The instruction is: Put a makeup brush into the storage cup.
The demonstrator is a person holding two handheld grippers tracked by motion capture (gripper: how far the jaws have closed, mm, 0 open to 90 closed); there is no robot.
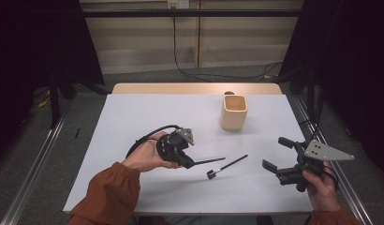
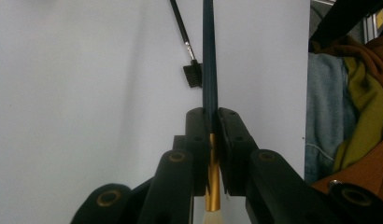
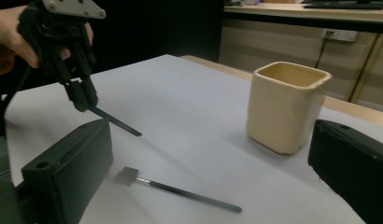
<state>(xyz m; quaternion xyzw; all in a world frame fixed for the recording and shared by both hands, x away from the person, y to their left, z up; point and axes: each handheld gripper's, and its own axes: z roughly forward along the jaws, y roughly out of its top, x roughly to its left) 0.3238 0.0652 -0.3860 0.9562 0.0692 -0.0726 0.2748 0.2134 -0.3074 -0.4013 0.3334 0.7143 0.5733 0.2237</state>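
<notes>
Left gripper (image 1: pixel 189 161) clamps a dark-handled brush (image 2: pixel 209 70) beside the small brush (image 1: pixel 226 166); right gripper (image 1: pixel 276 154), jaws apart, hovers nearby.

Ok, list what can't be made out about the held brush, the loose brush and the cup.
- Held brush: left gripper view's bottom edge cuts off its pale bristles; the shut left gripper covers part of the handle.
- Small brush: too small in the high view to tell its bristles; blurred in the right gripper view.
- Cup: inside bottom hidden by its own walls.
- Right gripper: open, holds nothing.
</notes>
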